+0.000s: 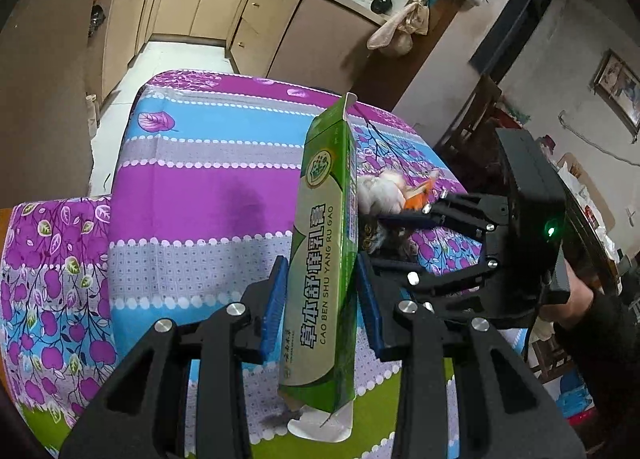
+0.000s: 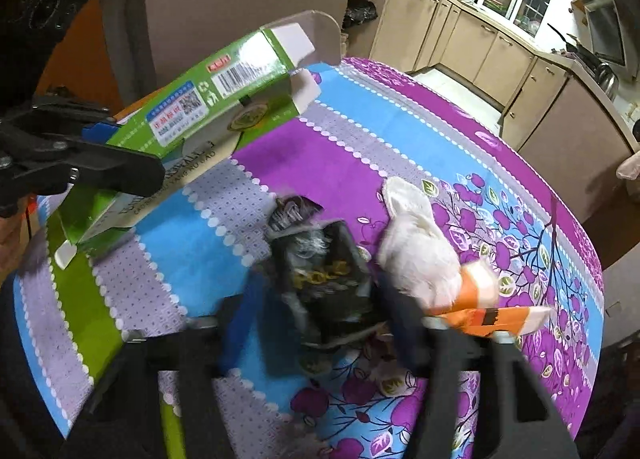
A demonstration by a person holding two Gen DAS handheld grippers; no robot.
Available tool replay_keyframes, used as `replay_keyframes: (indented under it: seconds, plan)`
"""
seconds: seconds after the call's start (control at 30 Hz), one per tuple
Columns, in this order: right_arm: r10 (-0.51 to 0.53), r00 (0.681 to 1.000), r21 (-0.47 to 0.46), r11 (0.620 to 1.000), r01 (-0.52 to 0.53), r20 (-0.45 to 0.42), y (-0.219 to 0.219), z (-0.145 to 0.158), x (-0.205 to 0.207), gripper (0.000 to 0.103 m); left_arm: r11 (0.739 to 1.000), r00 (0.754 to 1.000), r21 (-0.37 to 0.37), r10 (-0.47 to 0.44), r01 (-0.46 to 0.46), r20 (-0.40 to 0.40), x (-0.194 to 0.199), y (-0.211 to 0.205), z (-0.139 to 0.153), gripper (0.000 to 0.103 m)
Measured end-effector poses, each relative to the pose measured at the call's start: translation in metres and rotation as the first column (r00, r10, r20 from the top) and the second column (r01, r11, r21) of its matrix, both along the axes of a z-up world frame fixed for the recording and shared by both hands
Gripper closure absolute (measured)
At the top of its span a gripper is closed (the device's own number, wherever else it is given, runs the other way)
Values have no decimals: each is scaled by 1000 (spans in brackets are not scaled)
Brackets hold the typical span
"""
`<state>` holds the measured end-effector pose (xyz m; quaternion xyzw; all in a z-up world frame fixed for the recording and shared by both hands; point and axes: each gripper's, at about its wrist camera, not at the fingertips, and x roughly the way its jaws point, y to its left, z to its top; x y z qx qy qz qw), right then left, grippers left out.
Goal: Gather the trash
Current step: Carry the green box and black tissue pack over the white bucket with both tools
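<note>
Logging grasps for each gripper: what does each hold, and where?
Left gripper clamps the green box across its middle. Right gripper closes around the dark wrapper.

Two wrist fisheye views, both close above one tabletop (image 1: 192, 187)

The left view looks forward along its claw (image 1: 322, 299) toward the kitchen cabinets (image 1: 208, 7), and the right claw (image 1: 404, 237) shows at its right side. The right view looks down over the tabletop (image 2: 400, 127) from the other side, with the left claw (image 2: 100, 147) at its left edge. Both share the green carton (image 1: 326, 243) (image 2: 208, 99), the trash pile (image 1: 384, 195) (image 2: 332, 271) and the cabinets (image 2: 480, 43)
</note>
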<state>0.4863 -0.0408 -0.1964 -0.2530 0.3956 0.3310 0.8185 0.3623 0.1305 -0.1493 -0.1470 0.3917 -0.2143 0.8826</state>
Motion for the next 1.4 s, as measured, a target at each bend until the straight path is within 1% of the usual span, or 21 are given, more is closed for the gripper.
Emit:
replay_keyframes:
  seconds: [0.07,0.17,0.33,0.47,0.53,0.57,0.67,0.73,0.77,0.9,0.97,1.0,1.07,1.1,1.13,1.17,1.23,1.3,1.33,1.37,1.4]
  plan:
    - [-7,1000,9,1000,7,13,0,-1,-4,61,1000,1000,4,12,-12,5,-2,0,1,70]
    - [-35,999,60,998,32,42,-7,9,-17,69,1000,1000,5,26,-26,14,-8,0,4,70]
    - [-120,990,174,979,104,80,-27,33,-45,70,998,997,2,59,-59,47,-24,-2,16,70]
    - [-227,968,267,944,193,102,-53,53,-73,70,997,994,12,78,-80,82,-39,-12,29,70]
    - [-314,943,329,906,265,106,-74,67,-91,70,996,991,23,83,-85,105,-46,-20,37,70]
    - [-363,925,364,881,302,113,-88,76,-102,70,996,990,23,80,-83,113,-49,-24,41,70]
    - [-451,882,417,834,361,139,-114,93,-125,70,996,986,46,63,-71,154,-58,-50,56,70]
    - [-510,846,448,801,398,159,-136,105,-144,70,998,984,49,37,-46,174,-62,-67,65,70]
    - [-538,827,459,784,419,165,-149,111,-153,70,998,983,48,17,-26,185,-64,-79,71,70]
    - [-619,761,476,738,479,194,-194,126,-184,70,998,974,38,-65,58,217,-69,-124,91,70]
    - [-659,722,485,712,509,210,-219,134,-198,70,993,964,30,-121,117,237,-72,-157,104,70]
    - [-685,697,493,691,528,214,-235,139,-207,70,990,961,24,-138,136,240,-72,-166,107,70]
    - [-734,641,506,649,567,223,-267,147,-224,70,981,949,12,-190,193,253,-74,-198,119,70]
    - [-750,622,510,634,581,223,-279,149,-230,70,974,940,7,-221,227,262,-75,-219,126,70]
    - [-770,598,515,613,599,220,-295,152,-237,70,967,932,0,-246,255,265,-77,-236,130,70]
    - [-794,567,520,587,621,221,-313,155,-246,70,960,926,-8,-269,281,266,-78,-251,133,70]
    - [-826,518,523,549,652,222,-344,159,-261,70,943,911,-19,-315,331,267,-82,-285,138,70]
    - [-850,478,522,517,678,222,-374,160,-268,70,926,896,-24,-359,378,263,-87,-318,141,70]
    - [-866,451,520,493,698,216,-394,160,-275,70,914,887,-27,-384,404,257,-89,-337,142,70]
    - [-873,439,519,481,707,212,-403,161,-279,70,905,880,-33,-405,425,248,-89,-354,141,70]
    - [-886,415,514,459,724,207,-422,161,-285,70,895,874,-38,-423,444,239,-90,-368,141,70]
